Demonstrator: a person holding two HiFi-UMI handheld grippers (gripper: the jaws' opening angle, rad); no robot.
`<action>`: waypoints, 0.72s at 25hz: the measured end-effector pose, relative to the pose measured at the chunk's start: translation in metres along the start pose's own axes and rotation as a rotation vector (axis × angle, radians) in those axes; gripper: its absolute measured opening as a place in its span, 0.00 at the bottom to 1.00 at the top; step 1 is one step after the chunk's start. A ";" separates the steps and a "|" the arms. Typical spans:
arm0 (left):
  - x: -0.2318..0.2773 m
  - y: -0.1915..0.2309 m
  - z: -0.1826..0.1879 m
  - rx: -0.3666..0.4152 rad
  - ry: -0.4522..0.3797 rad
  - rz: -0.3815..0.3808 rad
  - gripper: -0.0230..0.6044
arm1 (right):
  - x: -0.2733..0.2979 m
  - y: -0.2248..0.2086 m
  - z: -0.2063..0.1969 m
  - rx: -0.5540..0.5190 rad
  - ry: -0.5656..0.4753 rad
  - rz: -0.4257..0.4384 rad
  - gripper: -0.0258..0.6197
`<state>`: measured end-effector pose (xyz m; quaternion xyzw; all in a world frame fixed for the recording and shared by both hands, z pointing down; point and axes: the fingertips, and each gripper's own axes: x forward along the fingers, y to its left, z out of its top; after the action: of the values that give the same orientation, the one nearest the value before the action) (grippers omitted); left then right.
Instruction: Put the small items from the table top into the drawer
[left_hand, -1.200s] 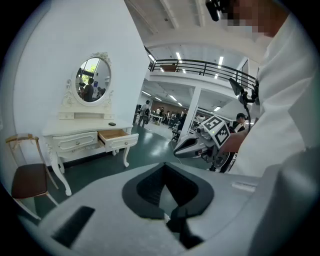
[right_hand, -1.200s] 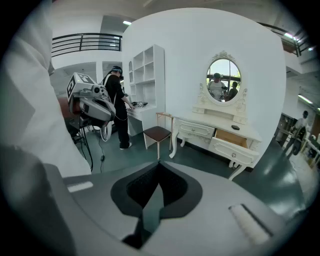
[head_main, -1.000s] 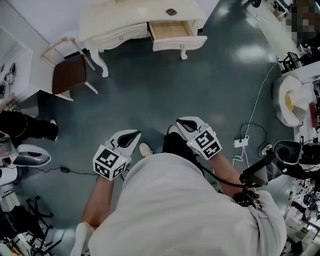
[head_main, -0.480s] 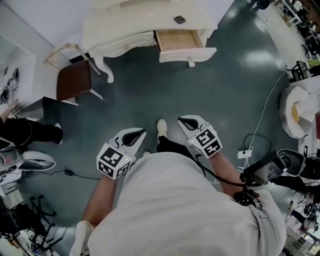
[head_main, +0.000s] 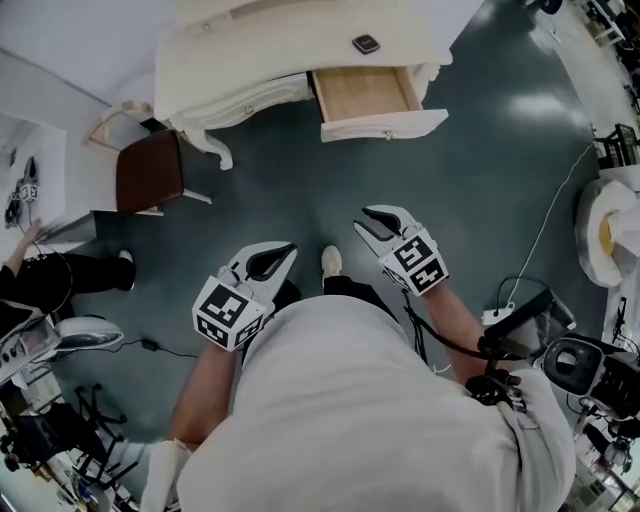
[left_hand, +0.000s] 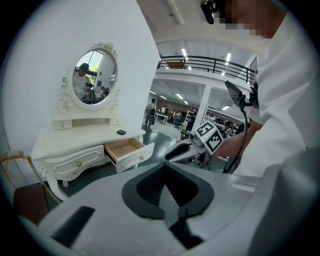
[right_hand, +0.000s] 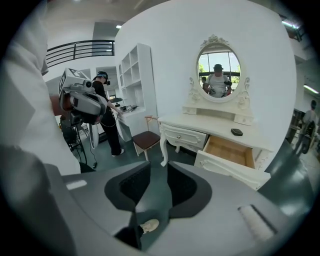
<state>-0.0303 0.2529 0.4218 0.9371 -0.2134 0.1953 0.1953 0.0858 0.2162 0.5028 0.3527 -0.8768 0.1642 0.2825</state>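
left gripper (head_main: 287, 250) together, right gripper (head_main: 363, 217) opening (empty); drawer (head_main: 385, 124) pulled out toward them.

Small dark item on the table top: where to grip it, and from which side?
Grip the small dark item across two opposite edges, coming straight down from above. It lies flat and low on the table top, alone, so a frontal approach offers little to pinch. Top-down probably also clears the open drawer just in front.
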 end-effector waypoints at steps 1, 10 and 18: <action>0.004 0.005 0.004 0.001 0.005 -0.006 0.04 | 0.004 -0.008 0.001 0.012 0.001 -0.006 0.21; 0.016 0.100 0.029 0.008 0.009 -0.063 0.04 | 0.067 -0.066 0.048 0.059 0.005 -0.087 0.21; 0.009 0.184 0.068 0.081 0.019 -0.172 0.04 | 0.112 -0.127 0.100 0.103 0.003 -0.263 0.22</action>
<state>-0.0907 0.0662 0.4203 0.9572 -0.1223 0.1952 0.1754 0.0724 0.0200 0.5037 0.4782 -0.8131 0.1710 0.2845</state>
